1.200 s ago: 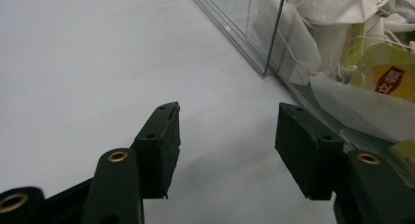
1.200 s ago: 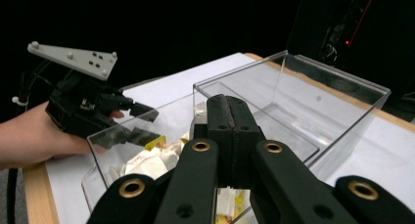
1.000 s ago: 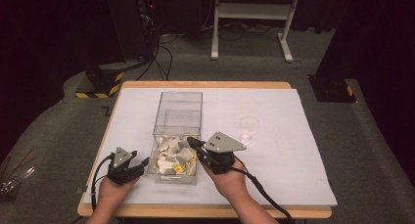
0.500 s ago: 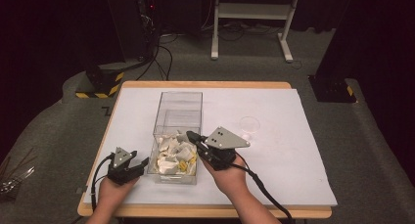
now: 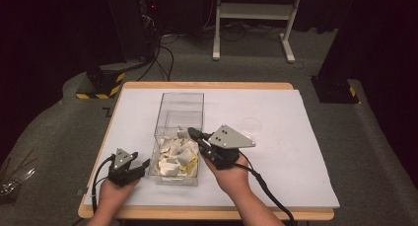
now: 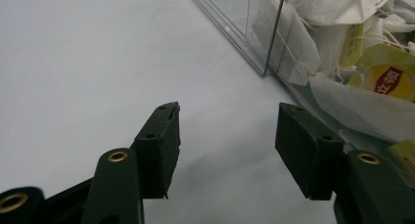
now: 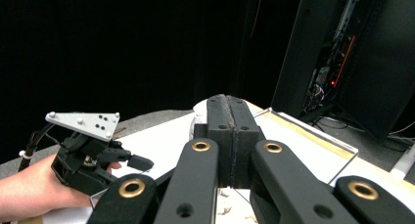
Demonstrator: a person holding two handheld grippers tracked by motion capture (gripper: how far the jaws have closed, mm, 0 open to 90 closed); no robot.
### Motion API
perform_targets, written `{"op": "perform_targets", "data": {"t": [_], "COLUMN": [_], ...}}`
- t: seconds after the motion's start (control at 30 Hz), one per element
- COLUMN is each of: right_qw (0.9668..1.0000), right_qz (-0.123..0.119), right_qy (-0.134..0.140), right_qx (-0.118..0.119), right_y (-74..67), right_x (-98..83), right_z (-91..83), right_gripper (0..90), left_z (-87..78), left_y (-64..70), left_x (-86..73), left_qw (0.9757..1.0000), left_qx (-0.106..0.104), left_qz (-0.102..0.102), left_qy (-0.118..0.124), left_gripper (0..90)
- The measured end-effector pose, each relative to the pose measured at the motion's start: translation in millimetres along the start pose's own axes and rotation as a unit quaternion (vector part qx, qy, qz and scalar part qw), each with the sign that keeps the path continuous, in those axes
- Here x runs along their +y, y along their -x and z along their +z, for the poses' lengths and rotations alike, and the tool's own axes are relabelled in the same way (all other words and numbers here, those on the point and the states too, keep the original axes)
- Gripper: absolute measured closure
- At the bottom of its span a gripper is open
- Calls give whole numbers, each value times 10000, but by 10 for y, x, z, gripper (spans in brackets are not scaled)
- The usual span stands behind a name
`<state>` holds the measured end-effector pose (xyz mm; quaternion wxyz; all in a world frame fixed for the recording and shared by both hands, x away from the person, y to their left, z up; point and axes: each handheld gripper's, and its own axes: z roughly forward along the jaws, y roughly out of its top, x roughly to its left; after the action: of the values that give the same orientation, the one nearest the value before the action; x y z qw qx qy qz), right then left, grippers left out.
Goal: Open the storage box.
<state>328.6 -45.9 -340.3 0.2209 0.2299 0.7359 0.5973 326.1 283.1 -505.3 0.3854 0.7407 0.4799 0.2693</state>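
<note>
R gripper (image 5: 193,133) hangs over the clear box (image 5: 180,105) w/ jaws pressed together; a bit of white shows behind the tips in its own view, but can't tell if a tea bag is actually pinched. Looks like the pick-a-bag step: next move prob. needs a lift clear of the box wall toward the small clear dish (image 5: 252,125) on the right. L gripper (image 5: 143,165) rests on the table (image 5: 296,152) just left of the box, jaws about half apart, nothing in them. Tea bags (image 5: 176,154) are piled in the box's near end, far end bare.
</note>
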Motion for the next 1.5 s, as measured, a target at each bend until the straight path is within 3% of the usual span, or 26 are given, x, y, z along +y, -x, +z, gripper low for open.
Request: {"op": "perform_targets", "data": {"t": [0.67, 1.5], "right_qw": [9989, 9978], "right_qz": [15, -68], "right_qy": [435, 356], "right_qx": [-195, -548], "right_y": [111, 293], "right_x": [221, 243], "right_z": [-244, -446], "right_gripper": [899, 899], "left_z": [-1, 0], "left_y": [4, -4], "left_x": [0, 0], "left_qw": [10000, 10000], "left_qx": [6, -1], "left_qz": [12, 0], "left_qy": [6, -19], "left_gripper": [425, 424]}}
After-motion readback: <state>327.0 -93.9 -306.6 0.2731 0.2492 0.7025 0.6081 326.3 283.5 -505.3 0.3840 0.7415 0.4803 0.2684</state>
